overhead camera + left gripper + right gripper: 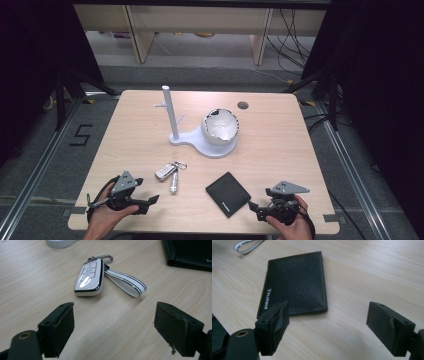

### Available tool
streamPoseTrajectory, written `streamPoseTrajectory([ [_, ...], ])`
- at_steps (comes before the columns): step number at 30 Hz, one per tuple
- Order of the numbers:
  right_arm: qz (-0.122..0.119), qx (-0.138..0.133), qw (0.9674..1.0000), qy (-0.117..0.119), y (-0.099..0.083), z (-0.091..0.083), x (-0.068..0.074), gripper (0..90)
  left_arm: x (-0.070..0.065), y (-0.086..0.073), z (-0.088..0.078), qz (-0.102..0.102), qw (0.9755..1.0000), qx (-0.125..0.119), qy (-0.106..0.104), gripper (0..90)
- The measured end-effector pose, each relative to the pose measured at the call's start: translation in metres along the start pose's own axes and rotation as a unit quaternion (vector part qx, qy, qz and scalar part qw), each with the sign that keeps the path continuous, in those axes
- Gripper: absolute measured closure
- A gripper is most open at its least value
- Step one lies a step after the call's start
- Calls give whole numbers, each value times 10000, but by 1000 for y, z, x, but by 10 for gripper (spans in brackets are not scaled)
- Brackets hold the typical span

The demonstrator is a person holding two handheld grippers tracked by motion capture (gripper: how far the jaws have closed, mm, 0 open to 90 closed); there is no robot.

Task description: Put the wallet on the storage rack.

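We hold the left gripper [150, 201] and right gripper [254, 206] near the table's [280, 135] front edge, jaws wide and empty. The glossy white key fob [89, 277] lies ahead of the left, the pebbled black leather wallet [294, 283] just before the right, bare wood between them.

one key fob [163, 171], one wallet [228, 194], one stand [200, 135]

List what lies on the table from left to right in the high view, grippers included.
Left gripper → car key → white stand → wallet → right gripper.
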State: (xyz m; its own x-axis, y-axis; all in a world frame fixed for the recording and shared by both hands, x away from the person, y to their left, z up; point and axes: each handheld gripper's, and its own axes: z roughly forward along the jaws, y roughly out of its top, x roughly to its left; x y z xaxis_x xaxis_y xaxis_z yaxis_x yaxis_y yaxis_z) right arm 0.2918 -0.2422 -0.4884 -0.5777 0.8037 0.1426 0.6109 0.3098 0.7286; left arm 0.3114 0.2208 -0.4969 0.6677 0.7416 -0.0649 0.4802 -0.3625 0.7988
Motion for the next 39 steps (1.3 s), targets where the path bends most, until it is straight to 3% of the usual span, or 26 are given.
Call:
streamPoseTrajectory([
  [2, 9, 9, 10000, 14, 0, -1, 0, 211, 1, 1, -2, 170, 9998, 113, -33, 153],
  [3, 18, -2, 10000, 46, 0, -1, 0, 220, -2, 2, 0, 41, 10000, 10, -40, 149],
  [4, 1, 3, 10000, 51, 0, -1, 1, 230, -1, 3, 0, 123, 9999, 10, -29, 149],
  [5, 7, 14, 10000, 75, 0, 0, 0, 232, -6, 6, 1, -101, 9999, -89, -16, 148],
  [6, 18, 30, 10000, 92, 0, 0, 0, 232, -6, 6, 1, -101, 9999, -89, -16, 149],
  [7, 18, 30, 10000, 92, 0, 0, 0, 232, -5, 8, 1, 130, 9999, -97, -55, 149],
  [8, 78, 57, 9999, 139, 0, 0, 1, 234, -6, 11, 1, 224, 9997, -62, -72, 154],
  [10, 212, 90, 9995, 221, -1, -1, 1, 243, -10, 16, 5, 179, 9997, -139, -114, 183],
  [11, 223, 100, 9994, 256, -1, -1, 0, 245, -10, 19, 6, 295, 9994, -109, -168, 204],
  [13, 314, 155, 9988, 337, -1, -2, 1, 245, -14, 25, 10, 293, 9993, -96, -230, 224],
  [14, 503, 131, 9973, 519, -2, -2, 2, 248, -16, 27, 12, 330, 9990, -108, -277, 243],
  [17, 468, 69, 9974, 547, -3, -3, 6, 250, -21, 38, 21, 684, 9968, 103, -411, 323],
  [22, 417, 192, 9971, 602, -4, -1, 13, 250, -33, 53, 41, 1022, 9928, 275, -568, 496],
  [24, 620, 202, 9956, 675, -4, 0, 18, 250, -39, 60, 51, 1147, 9908, 350, -632, 566],
  [25, 398, 201, 9970, 637, -4, 0, 15, 250, -40, 63, 55, 1197, 9897, 384, -682, 601],
  [28, 416, 241, 9960, 756, -5, 1, 17, 250, -46, 70, 67, 1338, 9874, 448, -717, 671],
  [30, 408, 249, 9965, 689, -5, 2, 19, 250, -50, 74, 75, 1523, 9840, 562, -732, 722],
  [35, 353, 321, 9961, 747, -6, 4, 21, 249, -62, 85, 93, 1717, 9792, 633, -879, 800],
  [38, 341, 360, 9960, 739, -7, 5, 22, 250, -67, 89, 102, 1729, 9783, 656, -930, 827],
  [39, 442, 378, 9955, 750, -7, 5, 24, 250, -67, 91, 104, 1746, 9778, 679, -940, 832],
])
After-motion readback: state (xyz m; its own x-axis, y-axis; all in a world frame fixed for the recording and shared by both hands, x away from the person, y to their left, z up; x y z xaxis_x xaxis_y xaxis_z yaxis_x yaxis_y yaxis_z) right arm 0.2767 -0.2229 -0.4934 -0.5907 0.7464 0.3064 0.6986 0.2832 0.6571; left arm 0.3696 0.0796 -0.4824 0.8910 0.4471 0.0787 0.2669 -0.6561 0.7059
